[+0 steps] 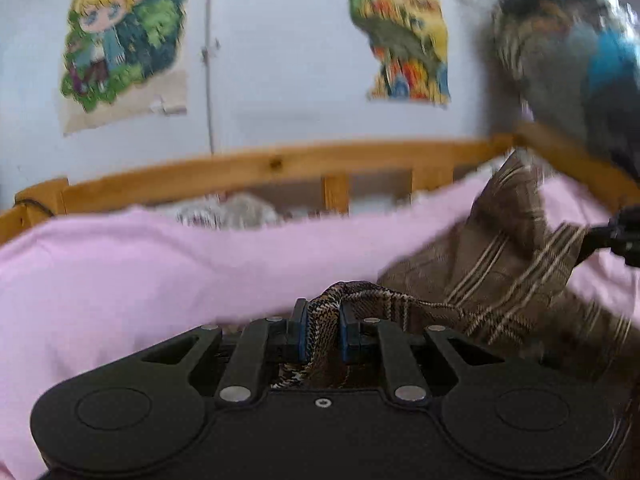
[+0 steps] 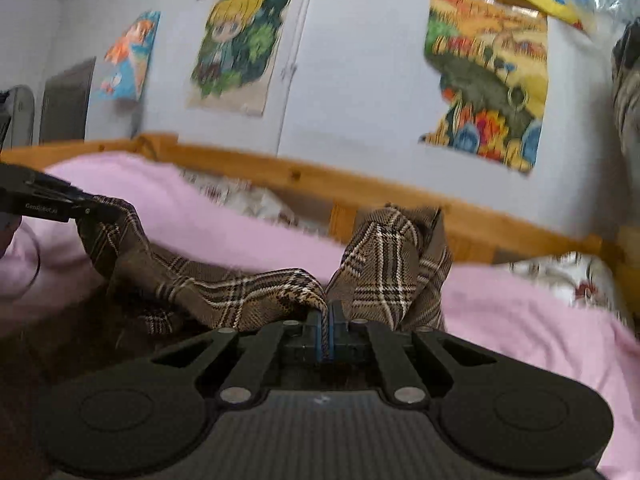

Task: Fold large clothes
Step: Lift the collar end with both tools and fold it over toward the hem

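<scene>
Clamping a bunched edge of the brown plaid garment (image 1: 500,248), the left gripper (image 1: 323,334) points slightly downward over the bed; its blue pads (image 1: 303,336) stand narrowly apart with a thick roll of the cloth pinched between them. In the right wrist view this same gripper shows at the far left edge, gripping the cloth's other corner, with the fabric hanging slack from it toward the camera.

The right gripper (image 2: 326,330) also tilts a little downward, its jaws nearly together on a thin fold of the plaid garment (image 2: 248,292). The left wrist view catches its black tip (image 1: 616,236) at the right edge, biting a striped corner of the cloth.

The garment sags between the two grippers above the pink bedsheet (image 1: 140,264), and one part stands up in a peak just beyond the right gripper, near the rail. Both views are blurred.

Behind the sheet runs a wooden bed rail (image 1: 280,164), with white patterned bedding showing through its slats. The pale wall beyond carries a cartoon picture of a blond figure (image 1: 120,36) to the left and a colourful landscape picture (image 1: 404,36) to the right. At the far right of the left wrist view a blurred dark and blue shape (image 1: 580,60) hangs over the rail corner; what it is cannot be told.
</scene>
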`<move>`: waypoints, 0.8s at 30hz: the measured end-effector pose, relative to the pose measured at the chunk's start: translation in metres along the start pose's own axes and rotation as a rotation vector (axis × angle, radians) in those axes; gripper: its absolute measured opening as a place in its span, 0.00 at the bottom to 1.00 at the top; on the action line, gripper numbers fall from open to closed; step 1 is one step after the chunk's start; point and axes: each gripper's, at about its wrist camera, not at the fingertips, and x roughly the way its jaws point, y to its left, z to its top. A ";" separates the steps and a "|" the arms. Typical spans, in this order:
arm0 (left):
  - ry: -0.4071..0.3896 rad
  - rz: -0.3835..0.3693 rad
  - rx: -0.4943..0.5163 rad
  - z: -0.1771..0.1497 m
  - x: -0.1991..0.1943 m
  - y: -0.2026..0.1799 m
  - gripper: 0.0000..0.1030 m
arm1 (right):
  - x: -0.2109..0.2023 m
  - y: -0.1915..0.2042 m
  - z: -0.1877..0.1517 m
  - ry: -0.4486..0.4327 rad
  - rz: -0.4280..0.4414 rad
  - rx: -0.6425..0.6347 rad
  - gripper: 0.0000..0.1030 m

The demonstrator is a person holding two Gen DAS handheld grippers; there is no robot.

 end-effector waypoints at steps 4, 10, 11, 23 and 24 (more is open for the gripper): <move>0.083 -0.015 -0.047 -0.022 0.008 -0.002 0.15 | 0.004 0.006 -0.026 0.095 0.014 0.003 0.04; 0.134 -0.074 -0.090 -0.027 0.003 0.009 0.24 | 0.000 -0.003 -0.037 0.212 0.085 0.047 0.30; 0.129 -0.090 -0.083 -0.027 -0.001 0.008 0.29 | -0.004 -0.005 -0.037 0.219 0.110 0.043 0.49; 0.089 0.027 -0.355 -0.015 -0.027 0.050 0.89 | -0.016 -0.097 0.011 0.124 0.112 0.224 0.96; 0.123 0.057 -0.399 -0.014 -0.019 0.059 0.88 | -0.006 -0.107 0.016 0.129 0.107 0.271 0.97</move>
